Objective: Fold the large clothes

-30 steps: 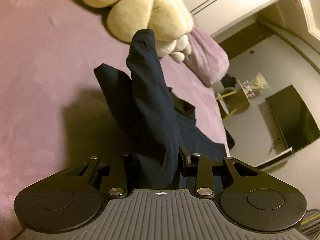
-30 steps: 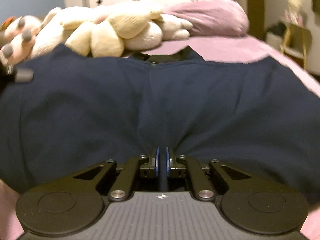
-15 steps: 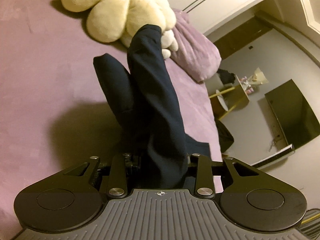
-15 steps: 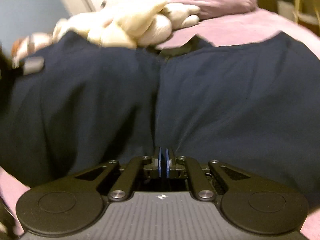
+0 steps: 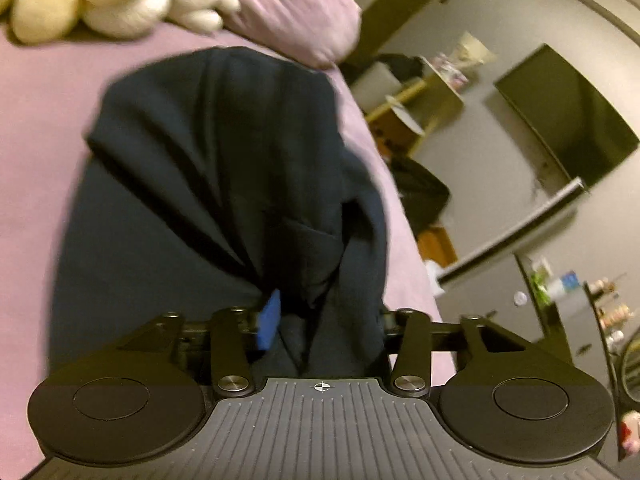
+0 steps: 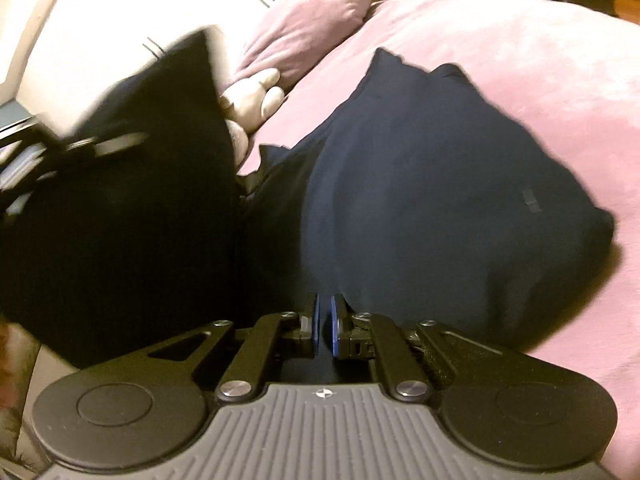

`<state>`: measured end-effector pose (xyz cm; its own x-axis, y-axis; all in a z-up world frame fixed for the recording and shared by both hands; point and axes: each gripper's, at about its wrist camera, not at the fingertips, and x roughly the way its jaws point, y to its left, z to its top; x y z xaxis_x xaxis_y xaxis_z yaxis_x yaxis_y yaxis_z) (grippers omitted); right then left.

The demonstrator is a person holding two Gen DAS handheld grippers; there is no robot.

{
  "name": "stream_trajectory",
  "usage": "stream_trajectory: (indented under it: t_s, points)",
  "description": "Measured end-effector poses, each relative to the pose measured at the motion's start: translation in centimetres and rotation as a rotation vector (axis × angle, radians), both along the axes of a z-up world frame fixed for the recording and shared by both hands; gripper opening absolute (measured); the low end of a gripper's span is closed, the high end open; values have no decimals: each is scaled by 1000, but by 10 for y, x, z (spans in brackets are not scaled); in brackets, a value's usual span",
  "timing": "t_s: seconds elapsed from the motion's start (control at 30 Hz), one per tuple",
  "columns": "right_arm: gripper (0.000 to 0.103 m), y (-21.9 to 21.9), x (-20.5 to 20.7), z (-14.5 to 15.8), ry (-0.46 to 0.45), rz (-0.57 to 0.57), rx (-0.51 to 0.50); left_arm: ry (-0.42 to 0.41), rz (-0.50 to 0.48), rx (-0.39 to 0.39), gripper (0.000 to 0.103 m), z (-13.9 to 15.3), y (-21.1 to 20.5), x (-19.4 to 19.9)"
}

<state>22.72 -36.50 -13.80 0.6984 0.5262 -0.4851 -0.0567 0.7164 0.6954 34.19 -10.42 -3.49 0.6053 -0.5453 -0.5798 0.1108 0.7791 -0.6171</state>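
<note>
A: The navy garment has been swung across the purple bed. A second ago it hung as a narrow upright strip from the left gripper; now it lies bunched and doubled over on the bedspread, just short of the pillow and the plush toy.

B: So the fold is laid?

A: I'd judge so, or nearly. The left fingers have just been opening: one blue pad shows bare, with cloth draped loose between the fingers rather than pinched.

B: And the right gripper?

A: Its fingers are closed, pads almost together, clamped on a thin edge of the same garment, which spreads ahead of them over the bed. To its left a darker flap rises, blurred.

B: Next?

A: Probably release the right side and smooth the stack.
</note>
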Motion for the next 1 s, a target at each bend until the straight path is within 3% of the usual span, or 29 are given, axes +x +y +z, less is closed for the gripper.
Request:
stream_trajectory:
  t_s: [0.03, 0.07, 0.1, 0.17, 0.23, 0.33, 0.4, 0.53, 0.63, 0.73, 0.8, 0.9, 1.0]
  points:
    - [6, -6, -4, 0, -4, -6, 7, -11, -12, -49, 62, -12, -3, 1]
    - [6, -11, -6, 0, -5, -16, 10, -29, -27, -105, 75, -24, -3, 3]
    - [6, -15, -9, -1, -7, -22, 14, -40, -44, -154, 78, -36, -1, 4]
    - [6, -24, -15, 0, -9, -38, 13, -23, -19, -198, 74, -49, 6, 4]
    - [6, -31, -23, 3, -17, -55, 8, -35, -2, -216, 74, -42, 16, -5]
    - [7, -41, -34, 15, -38, -100, -38, -83, 17, -204, 84, -23, 33, -20]
    - [11, -48, -46, 29, -64, -160, -85, -115, 80, -181, 89, -17, 47, -31]
    - [11, -37, -53, 79, -218, -191, -101, -88, 173, -228, 89, -17, 67, -44]
    - [11, -5, -50, 107, -328, -93, -117, -99, 239, -180, 89, -14, 84, -55]
    - [11, 30, -41, 106, -369, 5, -202, -93, 296, -81, 89, -10, 93, -53]
    - [11, 54, -32, 95, -359, 23, -284, -76, 327, -34, 88, -12, 98, -53]
    - [9, 65, -12, 68, -313, -50, -472, -60, 366, 46, 88, -19, 94, -46]
    - [13, 51, 3, 30, -228, -74, -516, -28, 367, 128, 87, -32, 83, -41]
